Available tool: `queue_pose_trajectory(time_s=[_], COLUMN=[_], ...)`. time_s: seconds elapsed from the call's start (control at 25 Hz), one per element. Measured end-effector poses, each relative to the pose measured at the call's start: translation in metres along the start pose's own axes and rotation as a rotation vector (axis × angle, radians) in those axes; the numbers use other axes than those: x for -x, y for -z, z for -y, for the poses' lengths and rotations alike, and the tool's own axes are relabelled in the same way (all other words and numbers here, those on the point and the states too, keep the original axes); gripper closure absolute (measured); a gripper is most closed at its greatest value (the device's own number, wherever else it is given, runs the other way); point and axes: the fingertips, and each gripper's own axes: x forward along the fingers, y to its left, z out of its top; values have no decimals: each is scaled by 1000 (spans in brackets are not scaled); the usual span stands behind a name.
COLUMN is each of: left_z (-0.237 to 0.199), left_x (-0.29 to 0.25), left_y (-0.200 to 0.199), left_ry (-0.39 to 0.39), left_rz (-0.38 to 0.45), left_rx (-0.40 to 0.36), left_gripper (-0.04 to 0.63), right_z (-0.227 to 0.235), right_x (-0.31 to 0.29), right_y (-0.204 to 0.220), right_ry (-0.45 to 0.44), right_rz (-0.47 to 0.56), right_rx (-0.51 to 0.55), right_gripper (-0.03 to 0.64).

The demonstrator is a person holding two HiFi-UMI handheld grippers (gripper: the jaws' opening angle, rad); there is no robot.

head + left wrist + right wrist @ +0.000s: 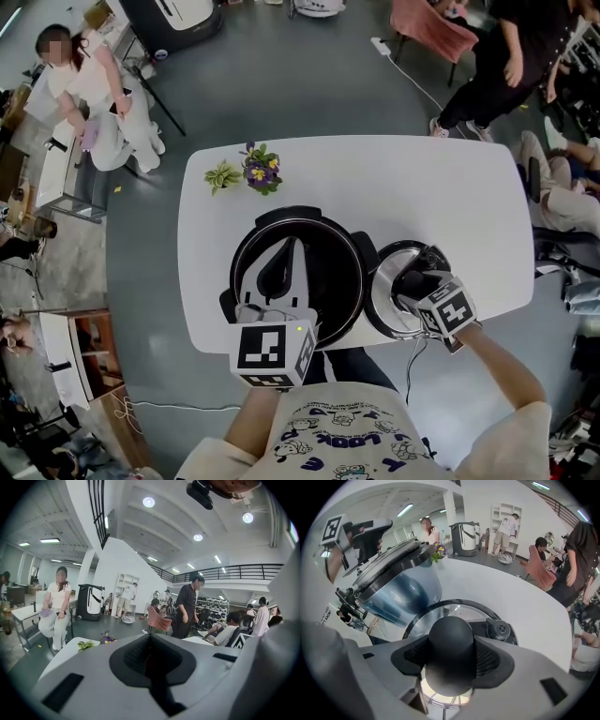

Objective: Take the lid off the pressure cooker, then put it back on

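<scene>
The open pressure cooker [323, 300] stands at the front middle of the white table [422, 187]; its bluish body [401, 590] shows at the left of the right gripper view. To the cooker's right is its silver, black-rimmed lid [382, 292] [454, 611]. My right gripper [414, 283] [451, 660] is shut on the lid's round black knob [451, 637]; I cannot tell whether the lid touches the table. My left gripper [289, 258] [151, 641] reaches over the cooker's mouth, shut, with nothing seen between its jaws.
A pot of purple flowers [262, 170] and a small green plant [223, 175] stand at the table's far left. A cable [412, 361] hangs off the front edge. People sit and stand around the table, at the left [94, 94] and far right [506, 66].
</scene>
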Motion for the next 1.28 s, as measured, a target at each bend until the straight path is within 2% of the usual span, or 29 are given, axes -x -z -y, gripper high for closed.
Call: queue_pose_trajectory(time_s=[0.44,0.8,1.0,1.28], left_z=[10,5,-11,-49], left_x=[-3,4,20,48], left_y=[-8,-15,-23,-27], left_ry=[24,15,-25,-128], left_rz=[22,46,63,88], left_rx=[-6,0,10,34], left_gripper=[581,581,581,581], right_z=[-8,-11,-25,-58], right_x=[90,151,168,167], right_y=[-9,-47,-79,-125], right_ry=[-29,-22,-63,-107], right_rz=[-16,21,45,62], right_rx=[82,134,150,294], right_gripper=[322,322,322,322])
